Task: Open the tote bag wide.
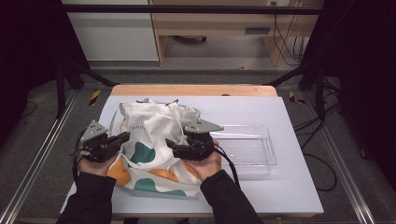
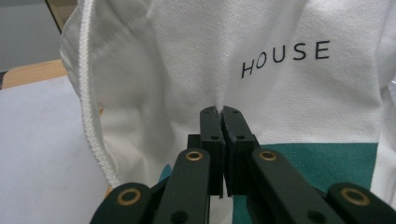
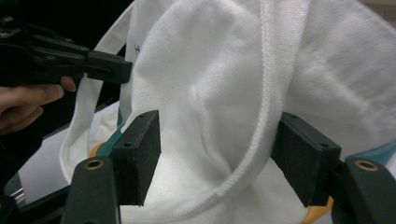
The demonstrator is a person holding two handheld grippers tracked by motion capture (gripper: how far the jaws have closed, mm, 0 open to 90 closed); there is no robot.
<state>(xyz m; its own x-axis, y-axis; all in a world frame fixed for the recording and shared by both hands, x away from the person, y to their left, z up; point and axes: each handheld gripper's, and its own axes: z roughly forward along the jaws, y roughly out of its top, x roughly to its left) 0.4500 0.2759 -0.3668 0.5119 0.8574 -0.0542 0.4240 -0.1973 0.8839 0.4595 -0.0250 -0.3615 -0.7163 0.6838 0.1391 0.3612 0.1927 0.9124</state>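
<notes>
1. The white cloth bag [image 1: 154, 140], with green and orange patches, lies on the grey table [image 1: 280, 191], near its left edge and toward the front.
2. The left gripper [image 2: 219, 114] is at the left side of the bag. Its jaws are fully closed, and they pinch a small fold of the white cloth below the word "HOUSE".
3. The right gripper [image 3: 217, 154] is at the right side of the bag. Its jaws stand wide apart, with bunched cloth and a stitched strap [image 3: 268, 93] between them; they do not squeeze it.
4. A clear plastic tray [image 1: 261, 154] stands just right of the bag.
</notes>
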